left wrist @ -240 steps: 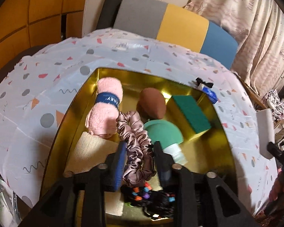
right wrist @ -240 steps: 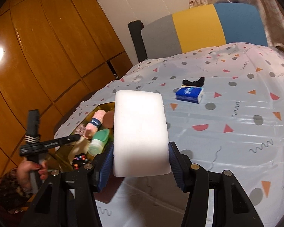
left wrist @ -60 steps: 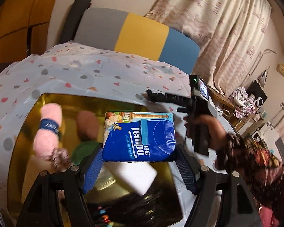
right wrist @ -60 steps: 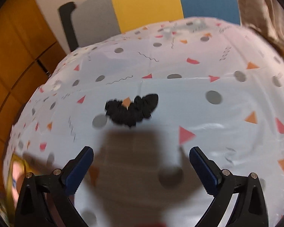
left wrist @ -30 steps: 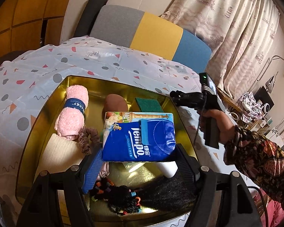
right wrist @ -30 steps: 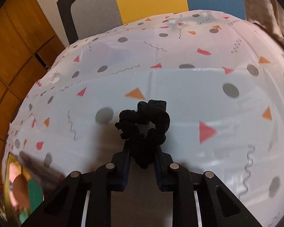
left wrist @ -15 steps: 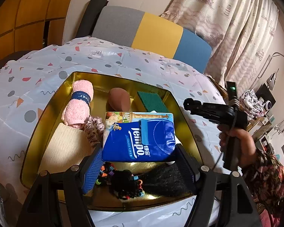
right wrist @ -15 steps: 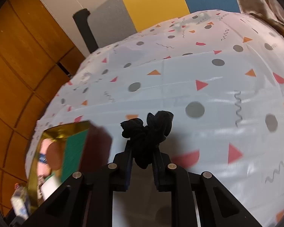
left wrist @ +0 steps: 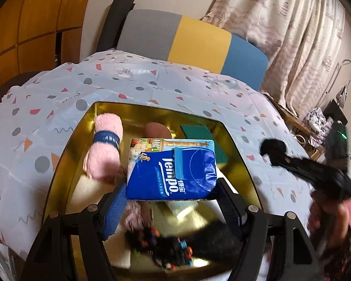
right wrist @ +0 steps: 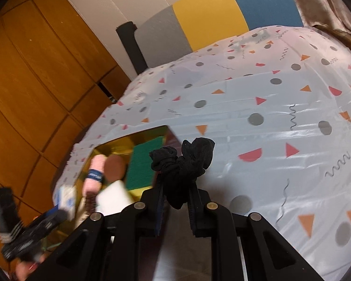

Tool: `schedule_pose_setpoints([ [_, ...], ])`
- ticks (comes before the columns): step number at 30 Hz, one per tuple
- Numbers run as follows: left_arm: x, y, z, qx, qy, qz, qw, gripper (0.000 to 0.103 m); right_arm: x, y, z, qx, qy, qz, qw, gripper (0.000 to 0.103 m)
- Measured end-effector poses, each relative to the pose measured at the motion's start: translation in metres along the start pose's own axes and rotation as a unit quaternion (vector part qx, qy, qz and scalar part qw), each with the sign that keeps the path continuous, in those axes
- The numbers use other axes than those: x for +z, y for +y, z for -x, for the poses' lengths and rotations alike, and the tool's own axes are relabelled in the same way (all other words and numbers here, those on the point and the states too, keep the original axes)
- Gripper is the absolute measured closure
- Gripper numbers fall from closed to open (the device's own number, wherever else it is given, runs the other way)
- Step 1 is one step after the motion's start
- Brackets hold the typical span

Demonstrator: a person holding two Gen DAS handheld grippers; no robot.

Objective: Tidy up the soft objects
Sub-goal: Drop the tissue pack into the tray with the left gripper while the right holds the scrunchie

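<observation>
A table draped in a white tablecloth [right wrist: 280,121] printed with grey dots and coloured triangles is filling both wrist views, with a chair [left wrist: 187,38] in grey, yellow and blue panels standing at its far edge. A gold tray [left wrist: 65,164] is sitting on the cloth toward the table's left side, its far right corner showing in the right wrist view. Inside the tray, a rolled pink towel [left wrist: 105,152] with a navy band is lying along the left wall, a brown rounded item [left wrist: 156,130] is resting near the far wall, and a green sponge [left wrist: 202,133] is sitting in the far right corner. A white block [right wrist: 113,199] is lying nearer the tray's middle, and a mauve scrunchie [left wrist: 138,215] and a dark tangle with coloured beads [left wrist: 173,245] are blurring along the near edge.

The left gripper [left wrist: 170,201] is grasping a blue Tempo tissue pack [left wrist: 172,168] by its two short ends, its jaws spread wide on the pack, and is holding it in the air above the tray's middle. The right gripper [right wrist: 176,199] is clenching a black scrunchie [right wrist: 183,164] between nearly closed jaws, lifted clear of the cloth just beside the tray's right edge. In the left wrist view the same black bundle is showing at the tip of that tool, gripped by a hand [left wrist: 325,213] in a patterned sleeve [left wrist: 344,250].
</observation>
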State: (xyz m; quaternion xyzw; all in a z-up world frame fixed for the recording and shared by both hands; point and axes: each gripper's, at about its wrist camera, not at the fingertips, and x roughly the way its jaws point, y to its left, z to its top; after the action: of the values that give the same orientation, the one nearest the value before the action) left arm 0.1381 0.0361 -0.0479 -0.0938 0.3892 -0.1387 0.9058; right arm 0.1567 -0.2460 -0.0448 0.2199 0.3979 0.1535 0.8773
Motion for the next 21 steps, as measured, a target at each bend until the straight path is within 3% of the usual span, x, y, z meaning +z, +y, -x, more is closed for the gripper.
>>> schedule_pose_setpoints([
  [5,0.019,0.015,-0.019,0.003,0.008,0.034,0.9994,0.028,-0.006,0.017,0.01,0.022,-0.005,0.002,1.0,0.085],
  [9,0.034,0.026,-0.036,0.029,0.022,0.06,0.9975,0.028,-0.007,0.027,0.012,0.034,-0.004,0.008,0.999,0.085],
  [12,0.041,0.033,-0.04,0.034,0.029,0.078,0.9959,0.022,-0.007,0.035,0.01,0.04,-0.002,0.013,0.999,0.085],
  [21,0.028,0.037,0.009,0.022,-0.034,0.082,0.9958,0.021,-0.009,0.055,-0.006,0.056,0.018,0.033,0.998,0.085],
])
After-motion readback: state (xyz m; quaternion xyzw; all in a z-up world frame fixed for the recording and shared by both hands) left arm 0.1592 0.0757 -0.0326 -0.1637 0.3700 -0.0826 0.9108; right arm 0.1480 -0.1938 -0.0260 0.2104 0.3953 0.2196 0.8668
